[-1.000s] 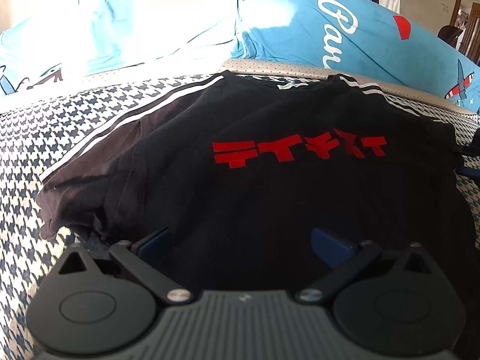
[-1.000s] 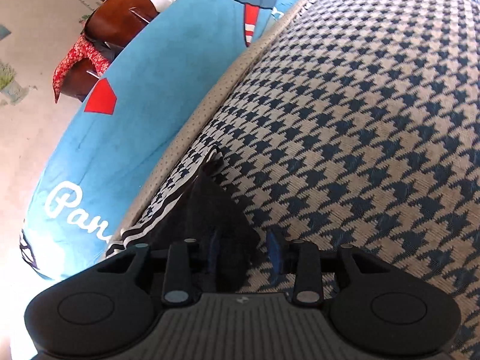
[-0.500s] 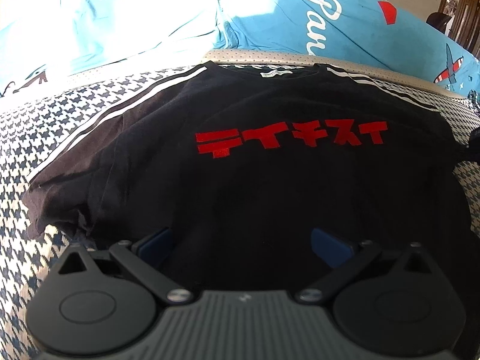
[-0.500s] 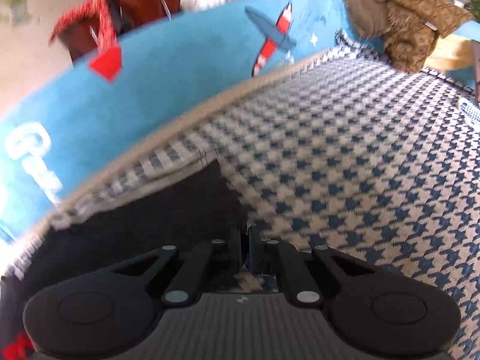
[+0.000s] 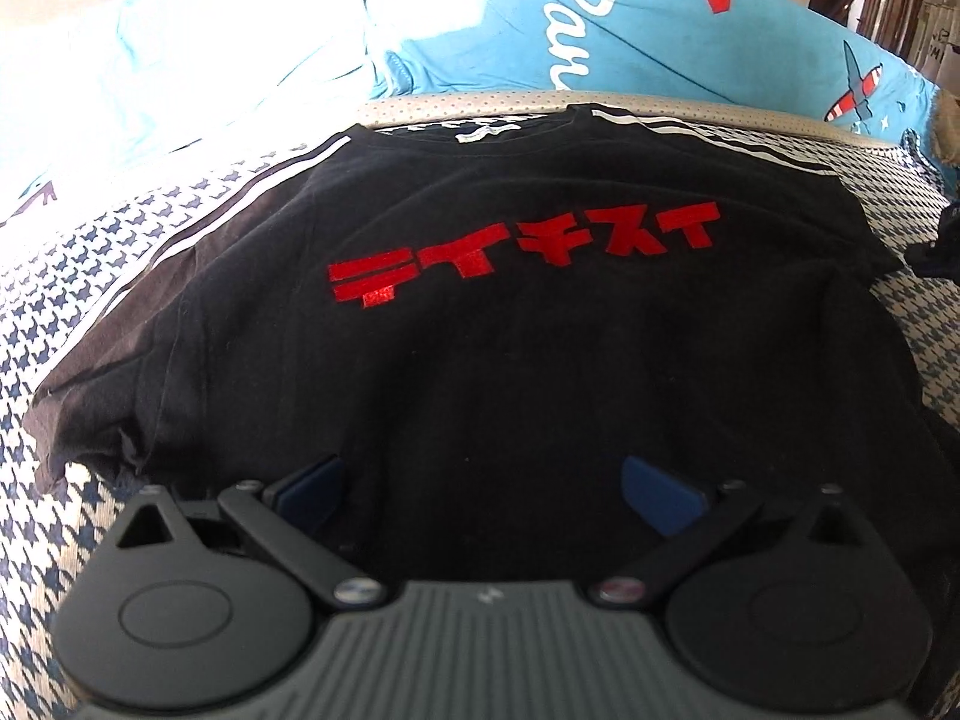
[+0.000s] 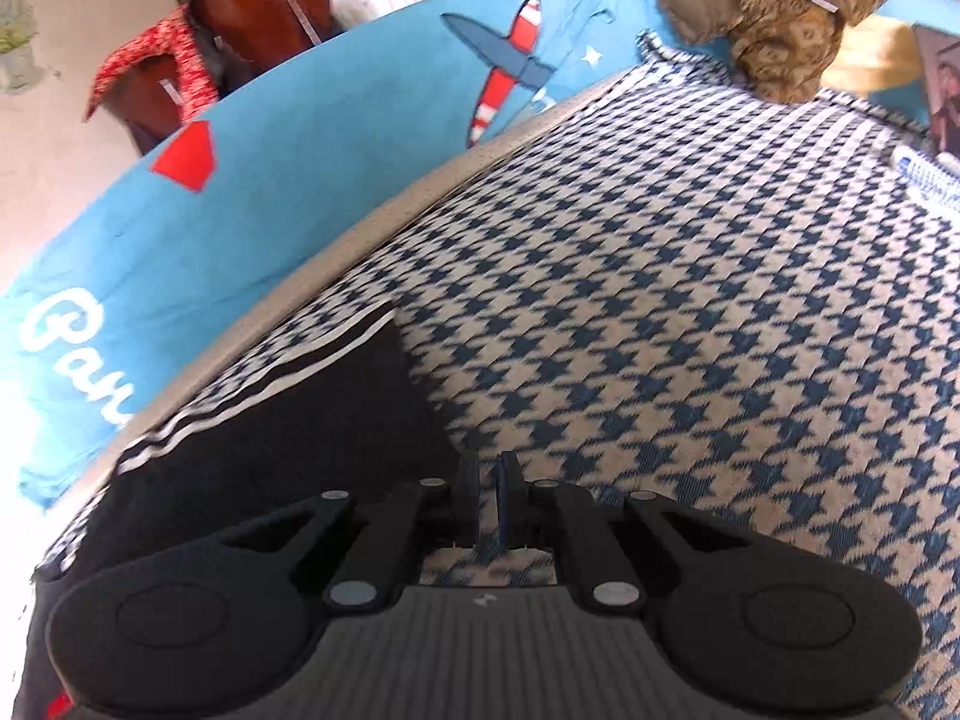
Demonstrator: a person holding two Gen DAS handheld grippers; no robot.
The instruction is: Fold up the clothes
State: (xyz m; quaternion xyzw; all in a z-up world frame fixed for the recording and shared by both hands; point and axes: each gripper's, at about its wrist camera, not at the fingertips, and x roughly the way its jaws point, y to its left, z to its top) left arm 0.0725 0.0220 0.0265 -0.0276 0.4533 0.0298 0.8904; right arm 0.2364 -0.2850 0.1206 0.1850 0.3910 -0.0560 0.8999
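T-shirt: a black T-shirt [image 5: 480, 324] lies spread face up on the houndstooth cover [image 5: 72, 276], red characters [image 5: 522, 252] across its chest, collar at the far side against the blue pillows [image 5: 600, 42].
Sleeves: the left sleeve runs out to the left with white stripes along its far edge; the right sleeve [image 6: 336, 396], striped the same way, shows in the right wrist view.
Left gripper: the left gripper [image 5: 483, 483] sits at the near edge of the shirt, over its lower body, blue pads [image 5: 657, 495] spread wide with only black cloth showing between them. Whether they touch the cloth I cannot tell.
Right gripper: the right gripper [image 6: 487, 498] has its fingers drawn nearly together, a thin gap left, and houndstooth showing through it. The sleeve's right edge lies just left of the fingertips; no cloth shows between them.
Far right: a brown patterned garment [image 6: 774, 18] is heaped at the far edge of the cover, well apart from the shirt.
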